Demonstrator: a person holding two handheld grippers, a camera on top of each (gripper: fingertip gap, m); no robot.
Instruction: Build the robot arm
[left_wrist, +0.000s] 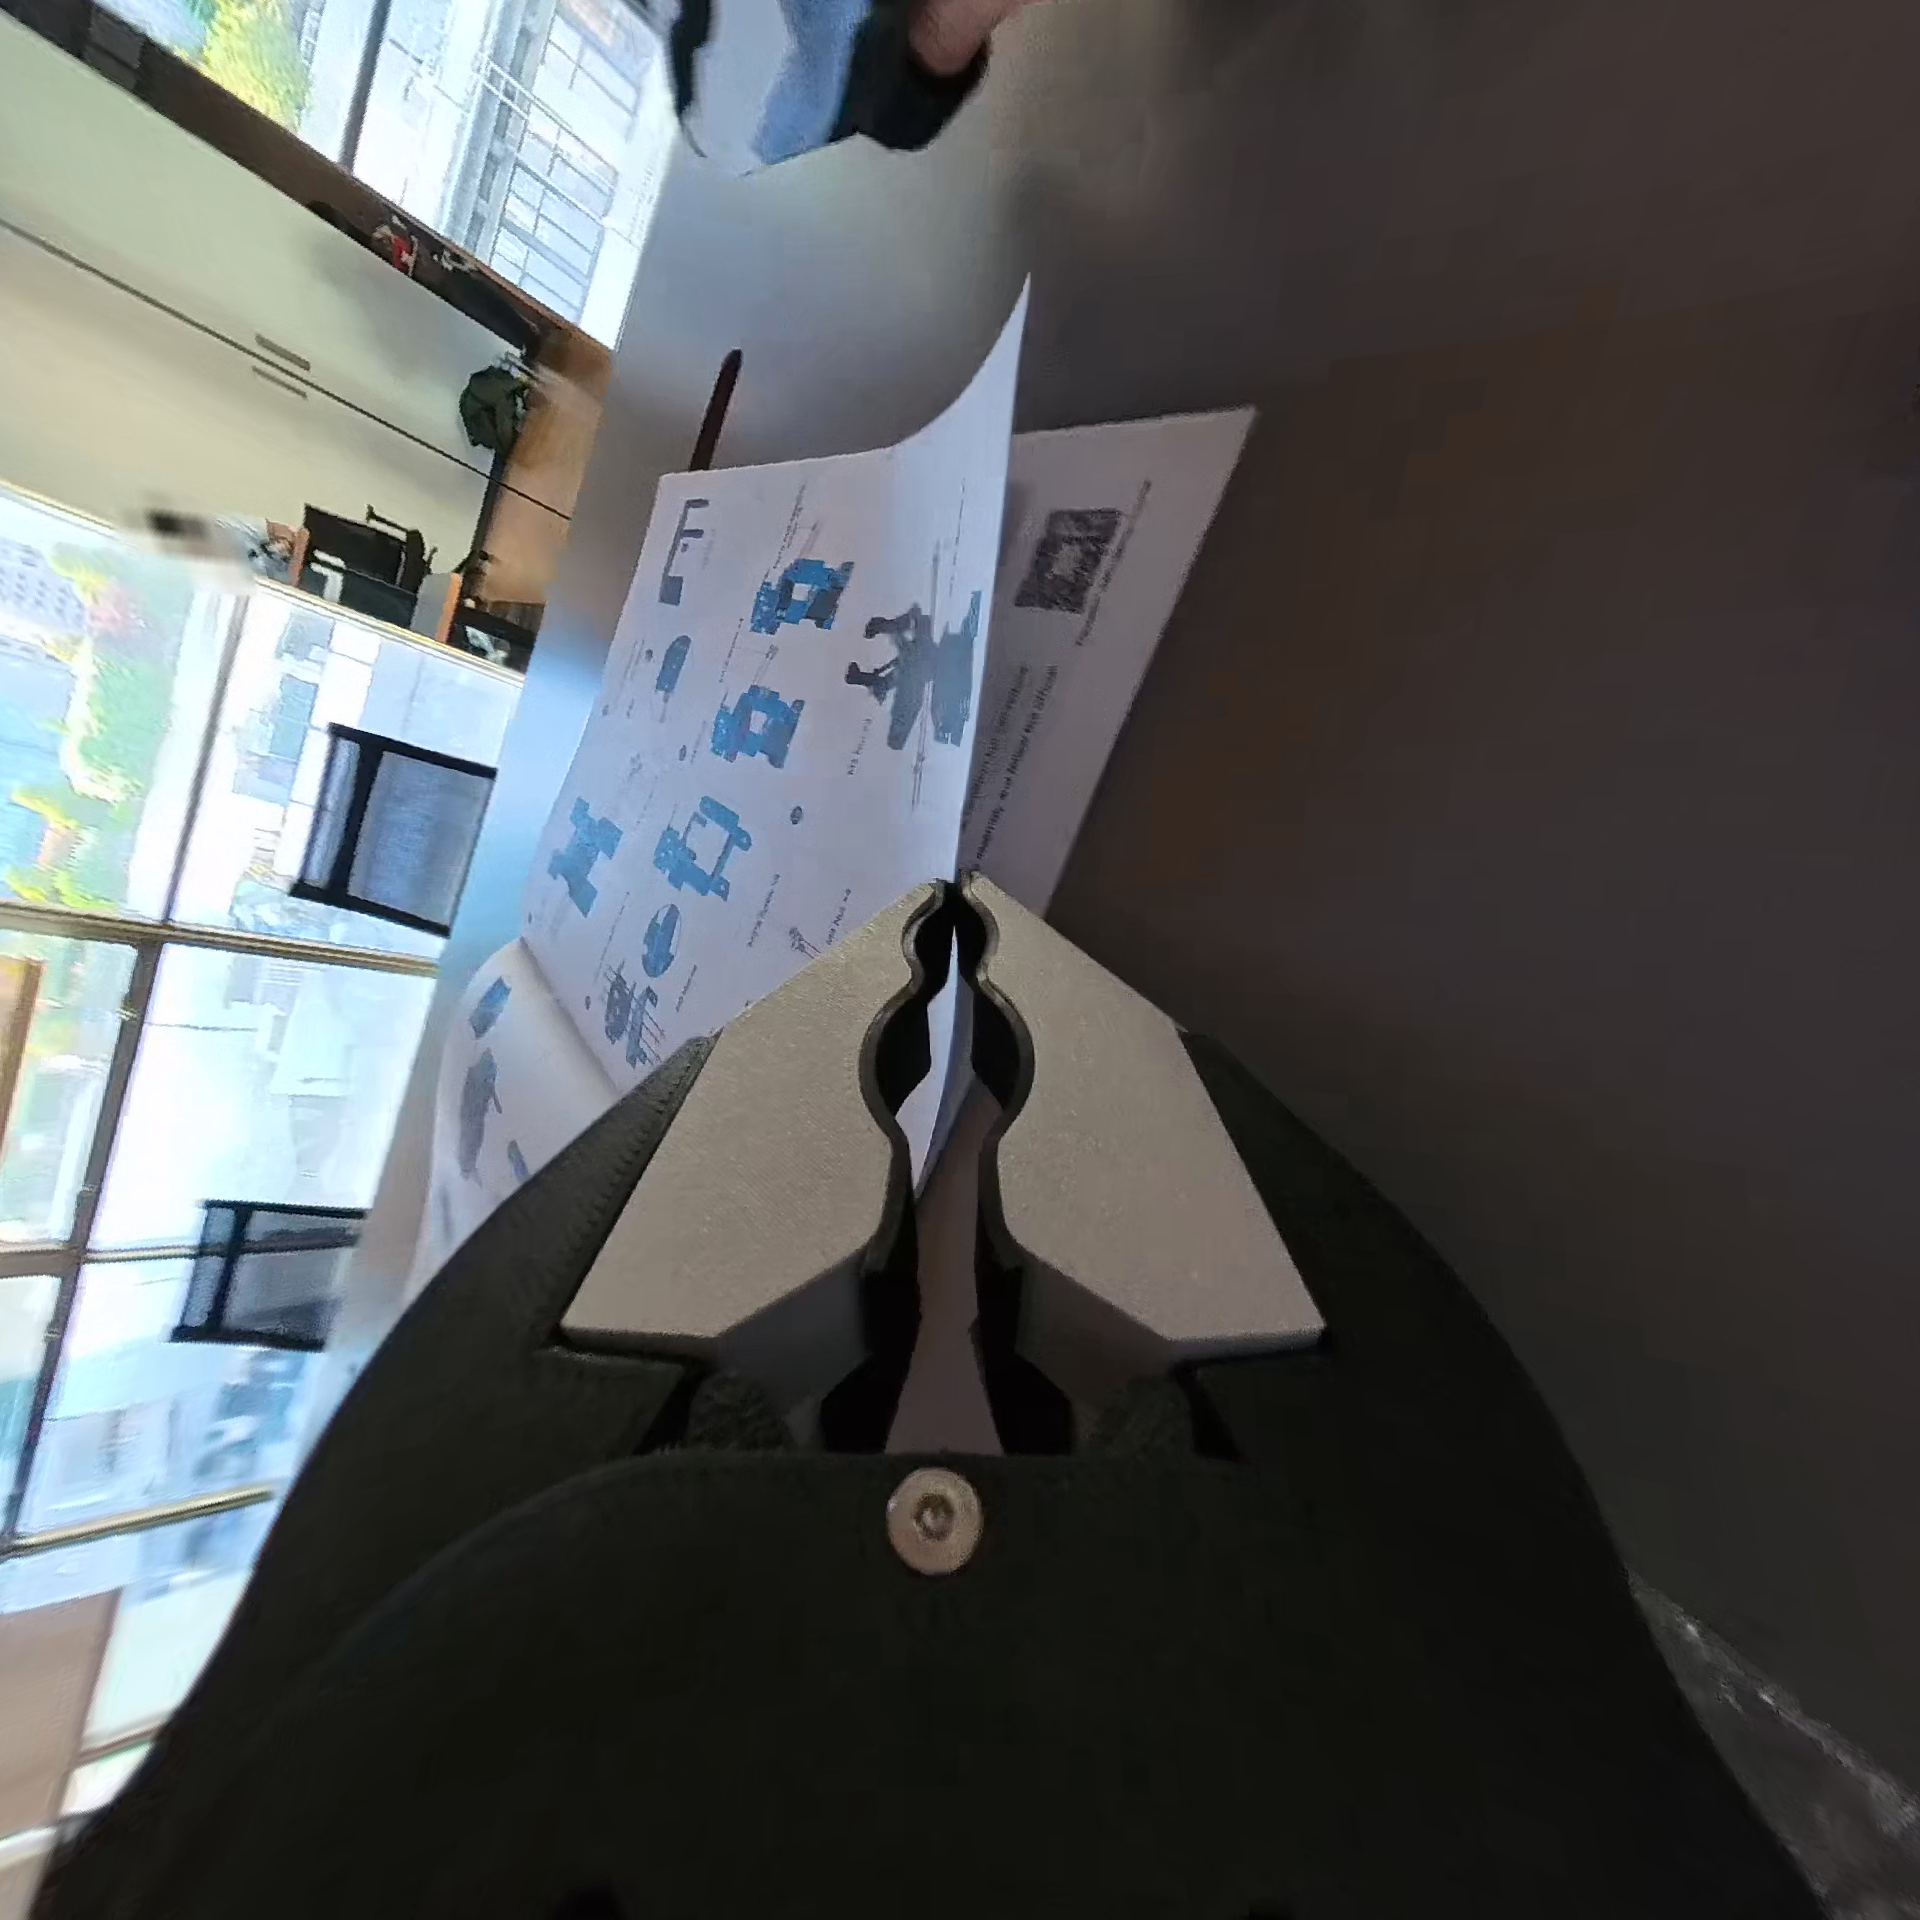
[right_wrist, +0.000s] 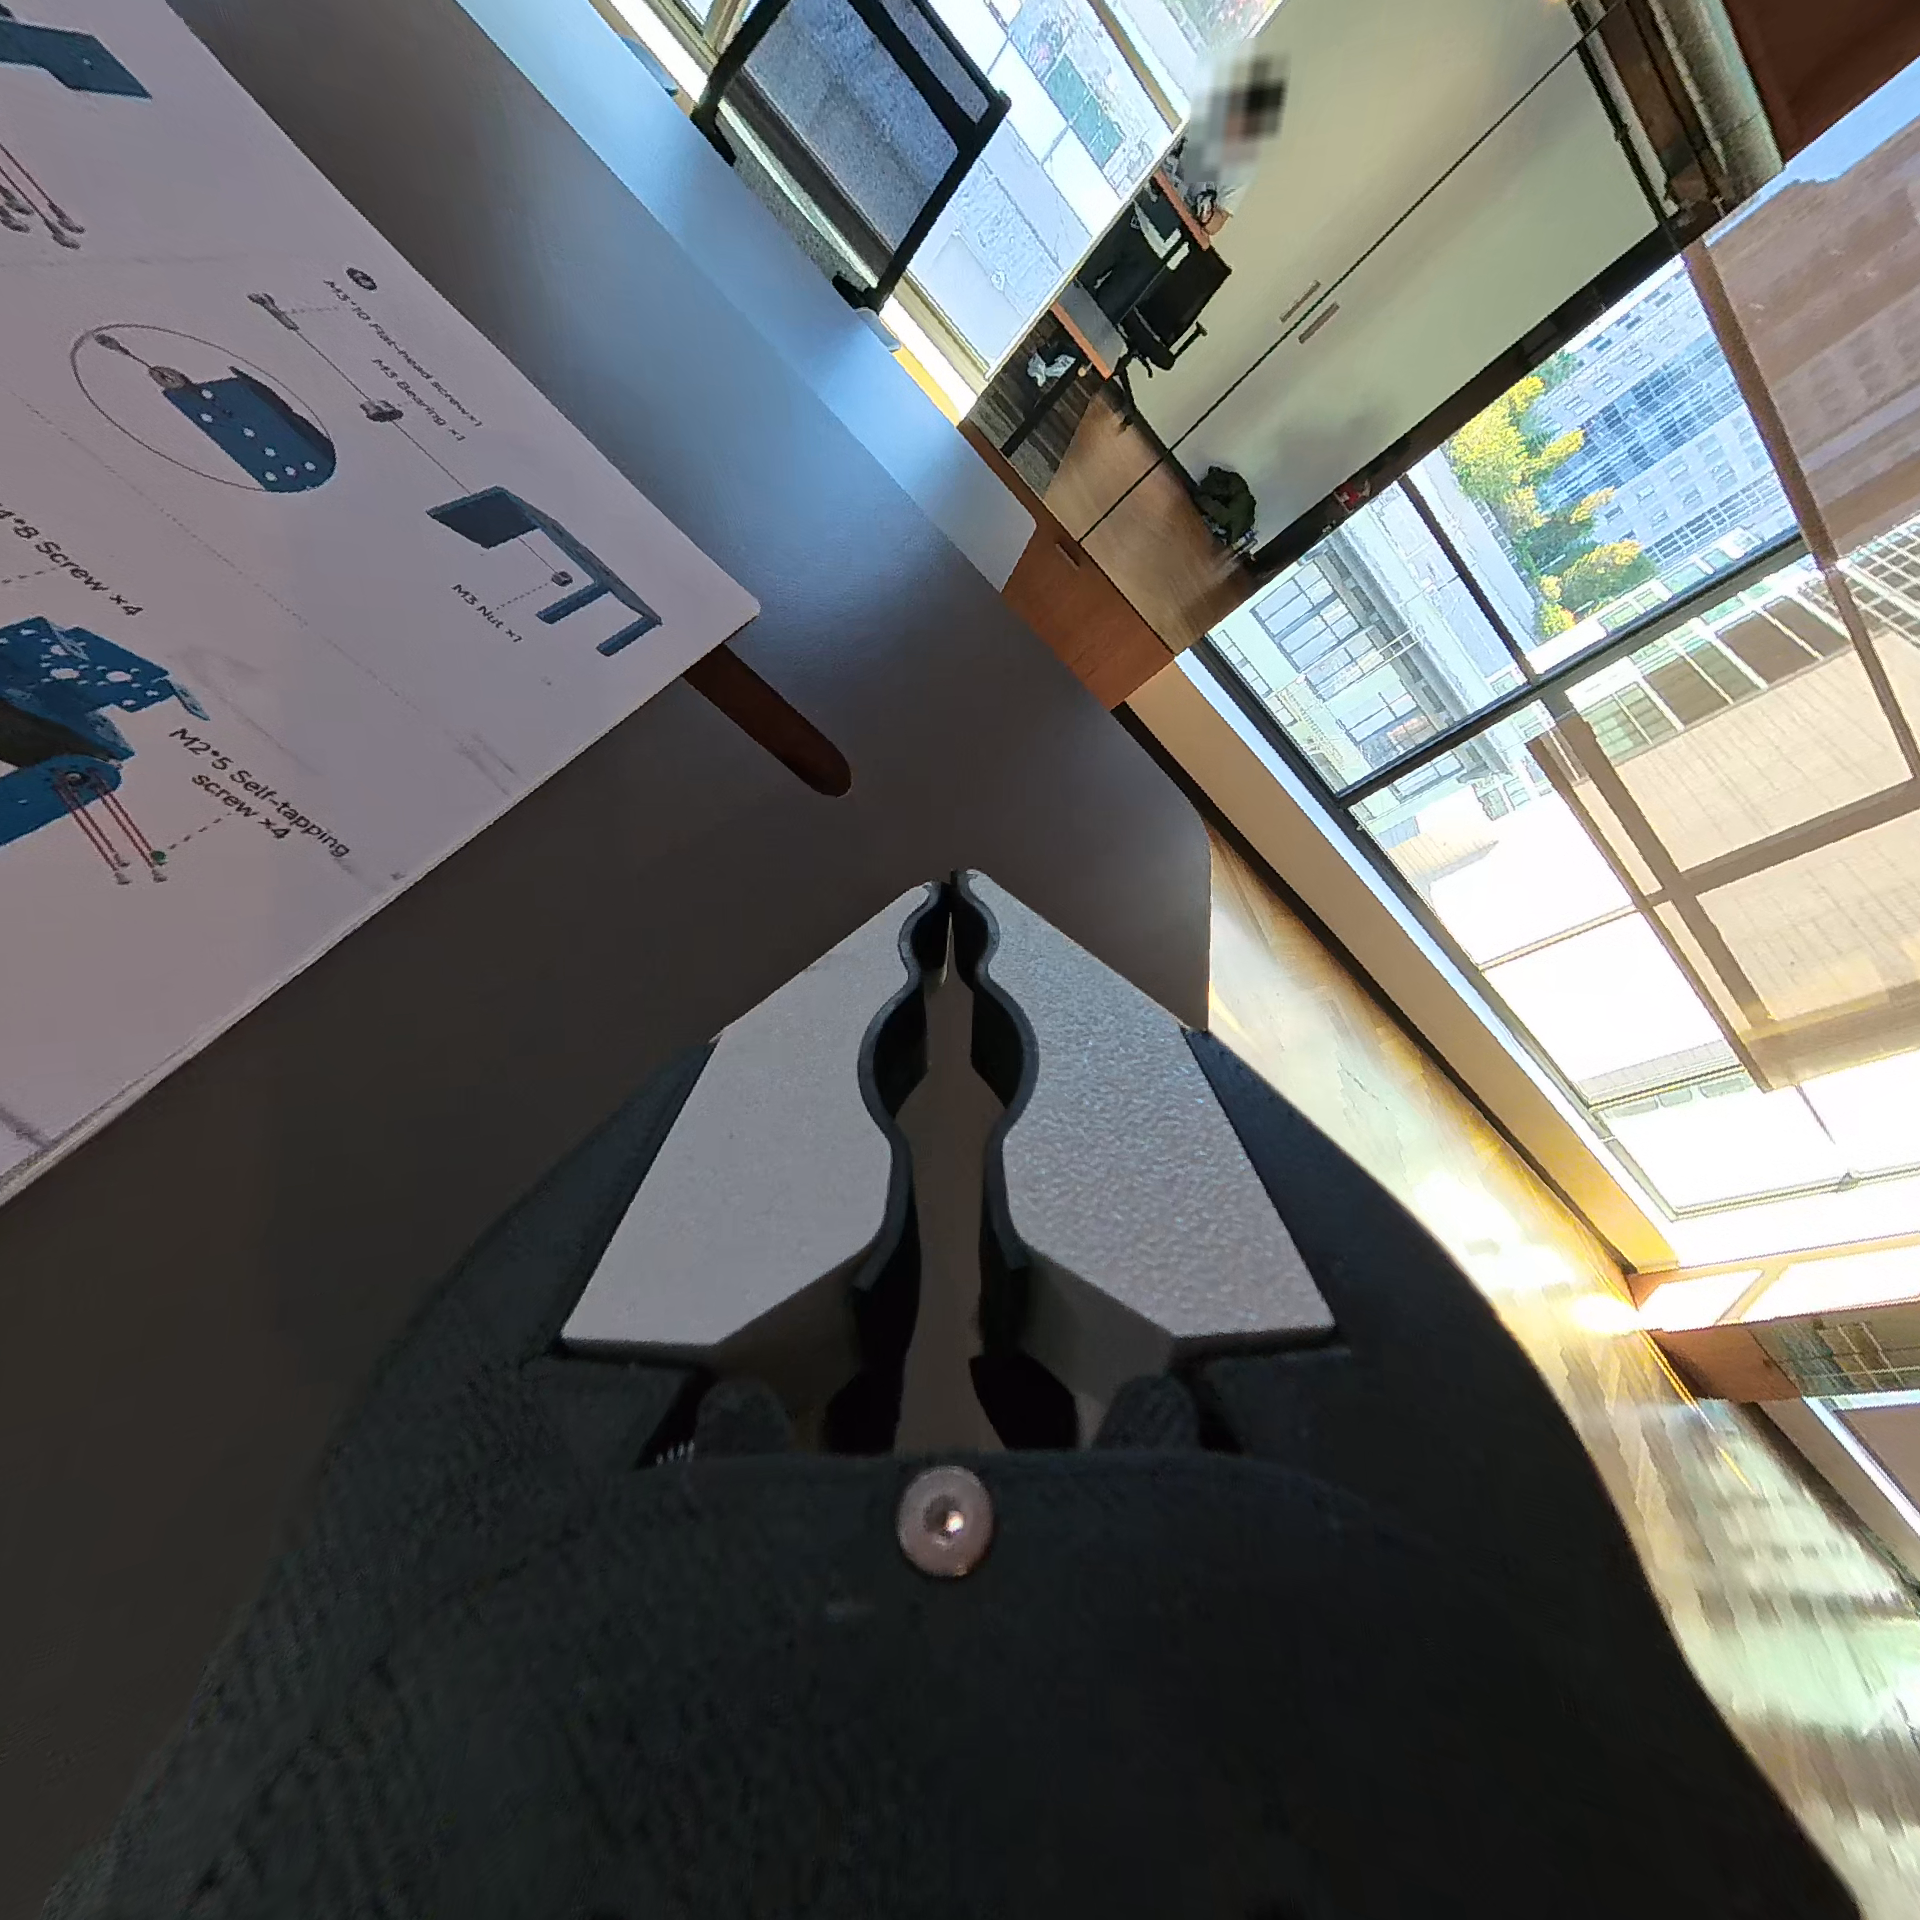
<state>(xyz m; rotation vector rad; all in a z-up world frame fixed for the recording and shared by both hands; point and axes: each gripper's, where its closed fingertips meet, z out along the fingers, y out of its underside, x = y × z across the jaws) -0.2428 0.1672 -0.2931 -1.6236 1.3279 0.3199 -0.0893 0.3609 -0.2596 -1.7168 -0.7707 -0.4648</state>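
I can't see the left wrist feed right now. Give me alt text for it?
The left tongs are shut on the edge of a printed instruction sheet, lifting and curling it off a dark table. A second white sheet lies flat behind it, with windows at left.

Two tongs — left tongs (left_wrist: 954, 896), right tongs (right_wrist: 954, 888). One paper booklet (left_wrist: 790, 717), one brown stick (right_wrist: 769, 717), one bench (right_wrist: 644, 935).
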